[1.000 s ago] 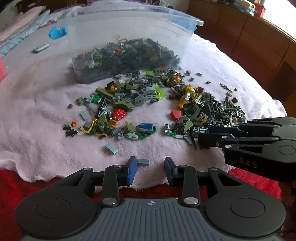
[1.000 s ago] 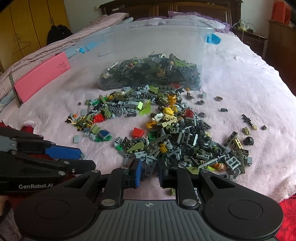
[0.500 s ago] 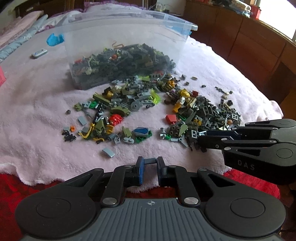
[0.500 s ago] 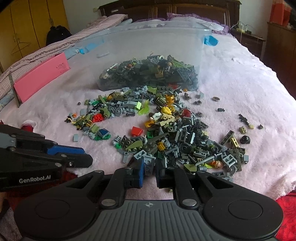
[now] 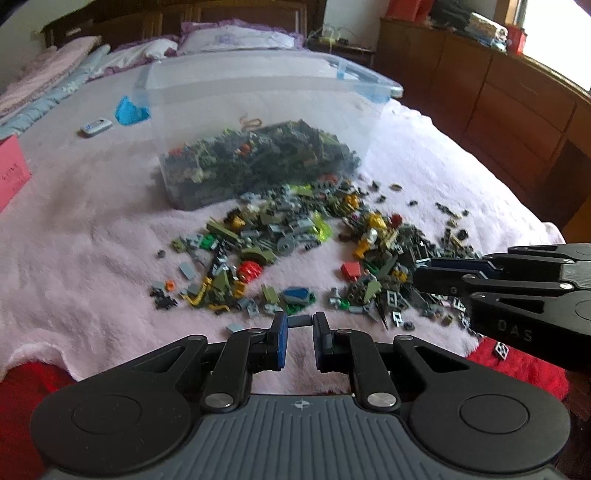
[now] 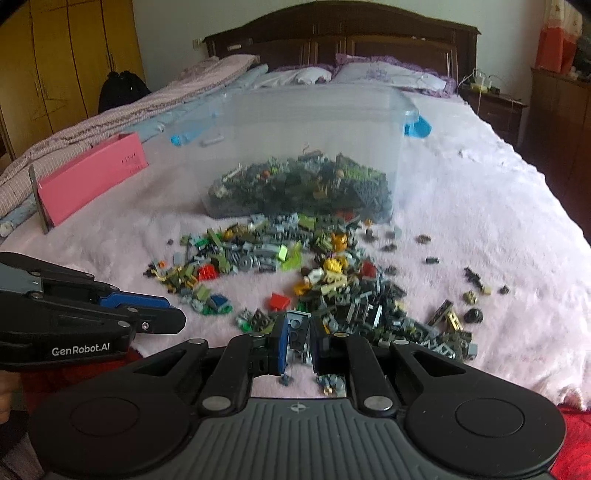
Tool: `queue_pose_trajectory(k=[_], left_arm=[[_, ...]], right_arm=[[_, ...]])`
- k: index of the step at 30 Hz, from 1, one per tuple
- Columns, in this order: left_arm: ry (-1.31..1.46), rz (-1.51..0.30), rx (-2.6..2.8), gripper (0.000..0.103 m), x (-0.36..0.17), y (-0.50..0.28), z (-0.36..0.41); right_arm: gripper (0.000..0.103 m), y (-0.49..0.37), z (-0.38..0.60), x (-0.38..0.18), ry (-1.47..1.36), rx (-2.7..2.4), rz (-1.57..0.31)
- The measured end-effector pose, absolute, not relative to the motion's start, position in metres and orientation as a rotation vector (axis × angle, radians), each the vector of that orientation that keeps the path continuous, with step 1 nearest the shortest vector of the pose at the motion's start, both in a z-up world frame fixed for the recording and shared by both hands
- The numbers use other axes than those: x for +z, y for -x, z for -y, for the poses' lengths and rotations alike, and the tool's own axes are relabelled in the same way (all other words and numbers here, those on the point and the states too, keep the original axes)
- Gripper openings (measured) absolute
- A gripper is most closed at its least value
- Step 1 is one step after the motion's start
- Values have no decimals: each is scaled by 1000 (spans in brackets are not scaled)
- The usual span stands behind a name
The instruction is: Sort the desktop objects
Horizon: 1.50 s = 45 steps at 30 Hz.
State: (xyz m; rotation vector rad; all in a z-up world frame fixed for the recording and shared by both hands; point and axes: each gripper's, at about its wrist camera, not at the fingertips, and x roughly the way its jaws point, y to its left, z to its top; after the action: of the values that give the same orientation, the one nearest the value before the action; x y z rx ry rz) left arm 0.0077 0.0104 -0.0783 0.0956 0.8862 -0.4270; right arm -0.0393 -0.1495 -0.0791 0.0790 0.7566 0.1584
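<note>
Grippers, both mine: left gripper [image 5: 300, 320] clamps a grey plate [image 5: 300, 320]; right gripper [image 6: 298, 328] clamps a grey brick [image 6: 298, 326]; bin [image 6: 400, 147] at twelve o'clock.

A blanket [image 6: 480, 206] covers the bed; on it, far from the cameras, stands an open storage bin [image 6: 310, 147] with a heap of small building pieces in it; a spread of loose pieces [image 6: 332, 288] lies on the blanket just near of the bin, thicker toward the right; a few stray pieces [image 6: 476, 291] sit further right, apart; a flat box [image 6: 92, 177] stands on edge well left of the bin; a small remote [image 5: 96, 126] lies far left; pillows [image 6: 384, 72] rest behind the bin, against the headboard [image 6: 332, 33].
</note>
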Motion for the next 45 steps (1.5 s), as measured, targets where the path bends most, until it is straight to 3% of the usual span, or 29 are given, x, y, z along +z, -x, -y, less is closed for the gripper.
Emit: queue_pose_trajectory(k=[17,45], left_arm=[[-83,-786,-331,16,-35,-25,-4],[-40,-749,-285,17,-20,-31,-13]], right_arm=[[14,28,147,-42,-99,169,-674],[14,25,137,-16,-83,179,-616]])
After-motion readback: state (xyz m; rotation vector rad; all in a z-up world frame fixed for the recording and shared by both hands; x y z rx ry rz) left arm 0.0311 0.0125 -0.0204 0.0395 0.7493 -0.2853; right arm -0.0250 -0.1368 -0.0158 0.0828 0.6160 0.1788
